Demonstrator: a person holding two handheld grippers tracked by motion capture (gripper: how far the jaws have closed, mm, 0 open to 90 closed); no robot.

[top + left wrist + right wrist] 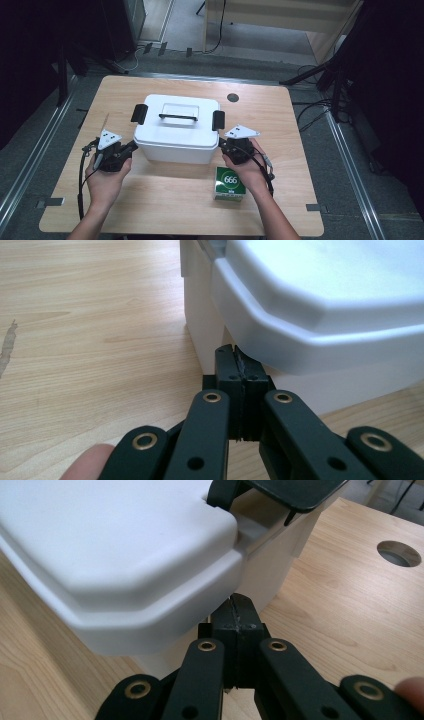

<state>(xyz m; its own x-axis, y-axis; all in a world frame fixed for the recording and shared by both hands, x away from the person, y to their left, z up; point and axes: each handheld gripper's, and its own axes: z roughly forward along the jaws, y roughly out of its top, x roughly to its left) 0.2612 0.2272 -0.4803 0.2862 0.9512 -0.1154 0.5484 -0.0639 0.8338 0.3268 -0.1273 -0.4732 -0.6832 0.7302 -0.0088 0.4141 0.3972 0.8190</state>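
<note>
A white lidded box (176, 129) with a black handle (178, 117) and two black side latches (138, 114) stands mid-table. My left gripper (132, 146) is shut and empty, its tips under the lid rim at the box's front left corner (260, 335). In the left gripper view the jaws (239, 357) press together just below the rim. My right gripper (222, 144) is shut too, with its tips (236, 605) tucked under the lid's front right corner (165, 595), below the right latch (280, 492).
A small green carton (229, 183) marked 666 sits on the wooden table (165, 195) by my right hand. A round cable hole (233, 97) lies behind the box. Dark stands and cables ring the table.
</note>
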